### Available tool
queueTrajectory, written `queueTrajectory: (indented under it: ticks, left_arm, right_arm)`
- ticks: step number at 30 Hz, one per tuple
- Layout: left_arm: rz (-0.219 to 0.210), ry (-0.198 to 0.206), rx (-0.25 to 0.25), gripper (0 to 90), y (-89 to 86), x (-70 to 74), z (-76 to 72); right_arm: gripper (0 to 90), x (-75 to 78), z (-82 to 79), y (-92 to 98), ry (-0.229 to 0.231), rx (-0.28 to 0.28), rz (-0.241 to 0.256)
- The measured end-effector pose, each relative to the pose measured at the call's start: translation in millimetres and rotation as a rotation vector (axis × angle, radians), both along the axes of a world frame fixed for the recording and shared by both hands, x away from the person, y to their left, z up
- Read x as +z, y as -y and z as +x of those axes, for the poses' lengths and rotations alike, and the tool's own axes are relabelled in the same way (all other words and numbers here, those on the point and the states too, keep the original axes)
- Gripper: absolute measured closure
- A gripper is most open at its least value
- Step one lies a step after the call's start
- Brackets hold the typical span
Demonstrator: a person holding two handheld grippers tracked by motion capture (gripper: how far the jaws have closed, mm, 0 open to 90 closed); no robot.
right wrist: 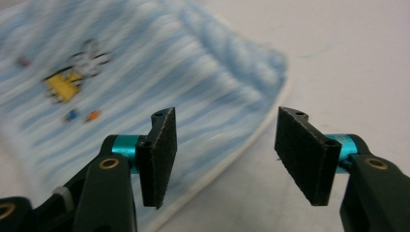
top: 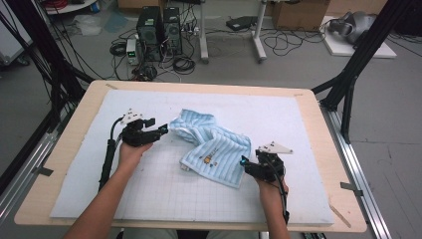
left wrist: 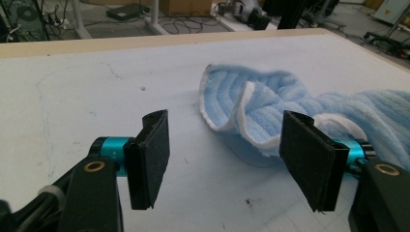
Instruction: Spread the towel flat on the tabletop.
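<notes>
- High view: light-blue striped towel (top: 214, 147) lies crumpled on the white mat (top: 278, 114) of the worktop (top: 64, 149), just right of centre, running from 11 o'clock to 5 o'clock. A small yellow figure (top: 208, 160) shows on its flatter lower part.
- High view: left tongs (top: 163, 130) sit at 9 o'clock of the towel, tips right at its upper left end; contact can't be told from here. The left hand (top: 130, 152) grips the body from below.
- High view: right tongs (top: 244, 163) sit at 4 o'clock of the towel, tips at its lower right corner. The right hand (top: 268, 186) is behind them.
- Left gripper view: the 2 black jaws stand wide apart with nothing between them. The towel's folded end, with its white edging (left wrist: 249, 104), lies beyond the jaws toward 1 o'clock, partly behind the right jaw. Bare mat lies under the gap.
- Right gripper view: jaws wide apart, gripping nothing. The towel fills the 10 o'clock side, blurred; its white-edged corner runs under the left jaw and into the gap. The yellow figure sits at 10 o'clock. Bare mat lies at 3 o'clock.
</notes>
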State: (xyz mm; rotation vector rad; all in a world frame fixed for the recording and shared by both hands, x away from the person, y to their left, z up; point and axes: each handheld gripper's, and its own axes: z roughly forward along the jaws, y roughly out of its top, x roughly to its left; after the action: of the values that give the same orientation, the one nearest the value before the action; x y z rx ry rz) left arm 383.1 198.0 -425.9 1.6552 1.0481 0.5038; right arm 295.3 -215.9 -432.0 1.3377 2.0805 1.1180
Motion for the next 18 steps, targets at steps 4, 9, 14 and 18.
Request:
queueTrajectory:
  ticks: [4, 9, 14, 18]
  left_arm:
    - [-0.005, -0.007, 0.008, 30.6, -6.7, -0.5, -14.2]
    - [0.008, -0.013, 0.020, 25.1, -13.0, 4.5, -32.3]
    - [0.016, 0.002, 0.019, 25.5, -16.1, 6.2, -48.6]
    - [0.047, -0.014, 0.004, 25.5, -13.8, 6.9, -55.5]
  right_arm:
    - [37.6, -2.8, -15.2, -13.6, -0.016, 0.046, -0.034]
    - [43.8, -5.0, -31.7, -31.6, -0.022, 0.142, -0.047]
    - [68.3, -14.0, -38.9, -42.6, -0.067, 0.190, -0.094]
    - [86.6, -12.4, -43.5, -38.4, -0.071, 0.190, -0.103]
